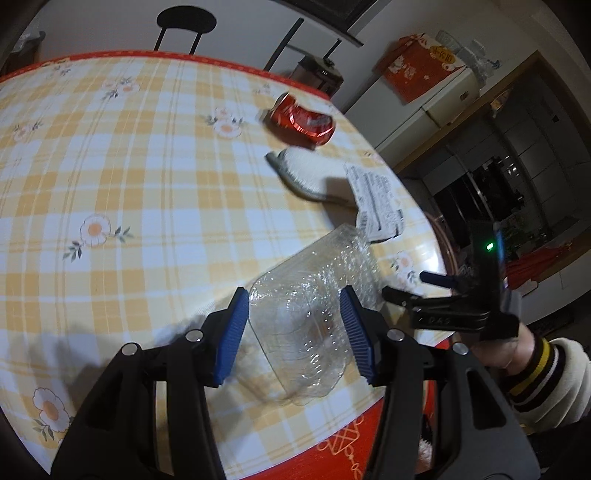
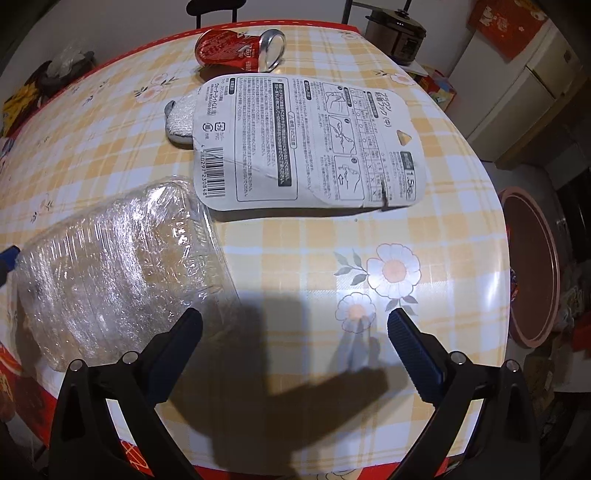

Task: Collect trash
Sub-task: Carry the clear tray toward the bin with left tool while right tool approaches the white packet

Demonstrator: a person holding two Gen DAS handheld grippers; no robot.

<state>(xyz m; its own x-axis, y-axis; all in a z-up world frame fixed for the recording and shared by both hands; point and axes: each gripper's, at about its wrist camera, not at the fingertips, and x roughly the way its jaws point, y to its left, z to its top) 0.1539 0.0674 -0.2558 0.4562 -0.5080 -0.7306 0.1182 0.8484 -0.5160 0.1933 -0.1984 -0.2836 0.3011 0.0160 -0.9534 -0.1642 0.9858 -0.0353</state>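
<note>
A clear crumpled plastic bottle lies on the checked tablecloth near the table's front edge. My left gripper has its blue pads on both sides of the bottle and holds it. The bottle also shows in the right wrist view at the left. My right gripper is open and empty above the tablecloth; it also shows in the left wrist view. A white printed package card lies ahead of it, over a grey-white brush. A crushed red can lies beyond.
A round pink-rimmed basin stands on the floor past the table's right edge. A dark pot and a white fridge stand behind. A black chair is at the far side.
</note>
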